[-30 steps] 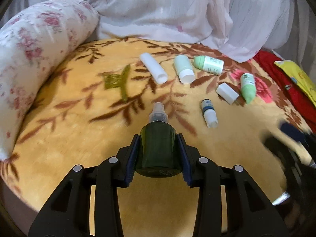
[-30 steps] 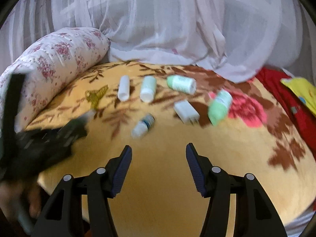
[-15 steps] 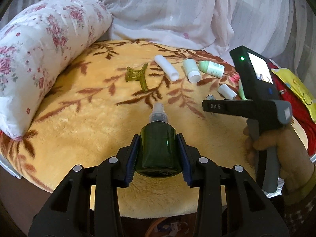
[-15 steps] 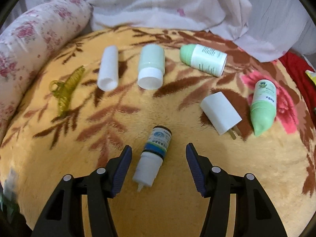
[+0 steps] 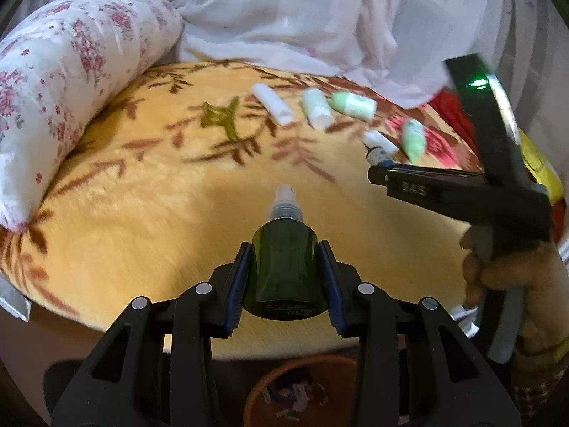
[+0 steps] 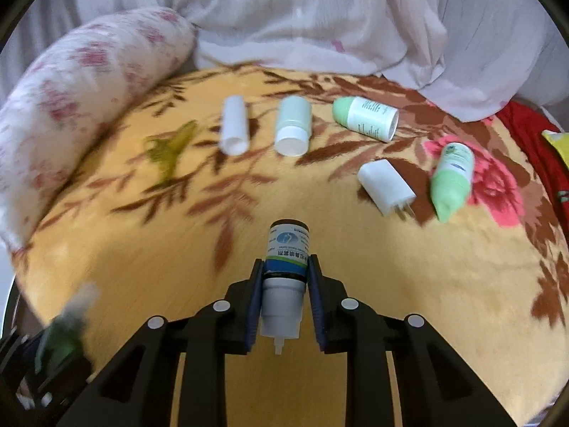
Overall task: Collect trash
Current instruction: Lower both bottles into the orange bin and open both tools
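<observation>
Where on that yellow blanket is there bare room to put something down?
The near stretch of the blanket is bare, from the hair clip forward. A smaller free patch lies between the clip and the floral pillow. The far right is crowded: bottles and a white charger.

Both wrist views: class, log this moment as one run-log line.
left gripper: shut on dark green spray bottle | right gripper: shut on small dropper bottle | bin: below blanket edge | phase: carrying
</observation>
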`<state>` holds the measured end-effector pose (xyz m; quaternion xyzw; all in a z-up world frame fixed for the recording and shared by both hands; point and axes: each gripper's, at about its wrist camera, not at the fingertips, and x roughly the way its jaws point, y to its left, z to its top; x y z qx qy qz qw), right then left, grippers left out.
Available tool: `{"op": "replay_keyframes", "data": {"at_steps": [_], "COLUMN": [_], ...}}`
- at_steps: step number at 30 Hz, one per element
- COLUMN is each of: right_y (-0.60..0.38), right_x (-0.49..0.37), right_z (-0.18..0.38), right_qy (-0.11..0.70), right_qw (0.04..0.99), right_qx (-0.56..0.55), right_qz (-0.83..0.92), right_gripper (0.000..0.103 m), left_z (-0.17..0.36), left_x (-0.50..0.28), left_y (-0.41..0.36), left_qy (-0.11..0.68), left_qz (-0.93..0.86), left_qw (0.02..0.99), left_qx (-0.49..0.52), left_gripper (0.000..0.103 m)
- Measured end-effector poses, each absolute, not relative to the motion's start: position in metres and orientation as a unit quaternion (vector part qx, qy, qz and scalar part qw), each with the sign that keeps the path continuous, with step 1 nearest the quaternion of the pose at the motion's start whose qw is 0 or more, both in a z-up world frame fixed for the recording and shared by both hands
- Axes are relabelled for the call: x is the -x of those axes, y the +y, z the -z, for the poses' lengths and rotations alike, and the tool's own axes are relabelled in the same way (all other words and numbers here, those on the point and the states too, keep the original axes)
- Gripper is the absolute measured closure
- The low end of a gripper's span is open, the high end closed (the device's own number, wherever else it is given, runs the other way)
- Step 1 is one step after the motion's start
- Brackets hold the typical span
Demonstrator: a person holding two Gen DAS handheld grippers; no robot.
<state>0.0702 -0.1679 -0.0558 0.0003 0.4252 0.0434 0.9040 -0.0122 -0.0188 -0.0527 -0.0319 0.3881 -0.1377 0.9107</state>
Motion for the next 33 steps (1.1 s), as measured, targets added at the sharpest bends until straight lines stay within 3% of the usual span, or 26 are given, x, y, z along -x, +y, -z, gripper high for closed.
{"op": "replay_keyframes", "data": {"at_steps": [6, 13, 30, 32, 33], "right_y": [-0.168, -0.178, -0.163, -0.16, -0.161], "right_x": [0.032, 0.114, 0.167, 0.167, 0.167], "right_z": [0.042, 0.075, 0.112, 0.115, 0.115], "right_qy": [0.408, 0.458, 0.514, 0.521, 0.521], "right_qw": [0.909, 0.884, 0.848, 0.843, 0.842], "right_qx": [0.002, -0.017, -0.023, -0.025, -0.028], "right_qz": [-0.085, -0.089, -0.129, -0.135, -0.137], "right_gripper": [0.079, 0.079, 0.08, 0.073, 0.058], "left_z": [0.066, 0.084, 0.103, 0.105, 0.105], "left_x": [0.056, 0.096, 0.133, 0.132, 0.132], "left_y": [-0.033, -0.032, -0.035, -0.032, -0.031], "left_qy": [0.414, 0.45, 0.49, 0.499, 0.5], "left_qz": [0.173, 0.176, 0.19, 0.187, 0.182], "left_qw": [0.894, 0.875, 0.851, 0.846, 0.846], "left_qx": [0.018, 0.0, -0.021, -0.018, -0.021], "left_gripper": [0.066, 0.066, 0.065, 0.058, 0.047]}}
